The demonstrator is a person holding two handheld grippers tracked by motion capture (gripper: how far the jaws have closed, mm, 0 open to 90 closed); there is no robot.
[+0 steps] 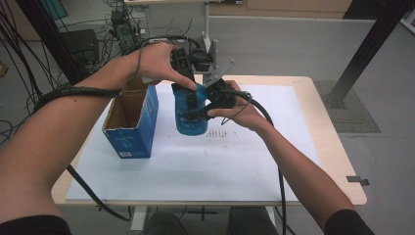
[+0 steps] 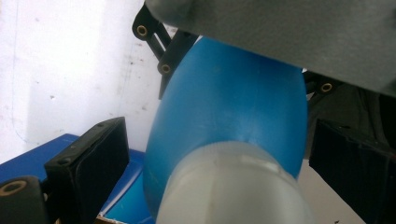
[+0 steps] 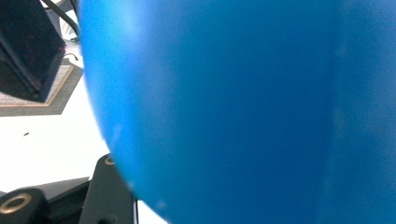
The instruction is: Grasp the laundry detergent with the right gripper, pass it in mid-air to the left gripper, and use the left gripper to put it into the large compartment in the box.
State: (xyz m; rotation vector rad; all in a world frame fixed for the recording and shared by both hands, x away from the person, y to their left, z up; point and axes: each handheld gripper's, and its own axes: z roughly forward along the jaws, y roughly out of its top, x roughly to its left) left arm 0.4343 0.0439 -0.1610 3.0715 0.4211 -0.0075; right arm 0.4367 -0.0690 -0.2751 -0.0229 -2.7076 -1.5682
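Table (image 1: 323,147), pale wood with rounded corners, carries a flat white sheet (image 1: 274,161) speckled with small dark marks. On its left part stands the box (image 1: 132,125): blue printed cardboard, brown inside, top flaps open, upright, empty as far as can be seen.

Bottle (image 1: 188,117) is held in the air just right of the box, above the sheet, between both grippers. Smooth glossy blue plastic, rounded bulging body, dark print on the front; in the left gripper view a frosted translucent cap (image 2: 233,186) on a tapering shoulder.

Right gripper (image 1: 215,100) comes in from the side and is clamped on the bottle body; jaws closed tight on it. Left gripper (image 1: 188,85) comes from above at the cap end; its ribbed black pads (image 2: 100,154) stand either side of the bottle (image 2: 229,102) with visible gaps, so jaws parted, not pressing.

Step, as judged: two-handed handling of the bottle next to the box, probably a handover or regrip, whether it is going in or coming out. Next move likely calls for the left jaws to close on the neck before the right lets go; slick curved plastic could slip or twist if the grip lands off-centre.
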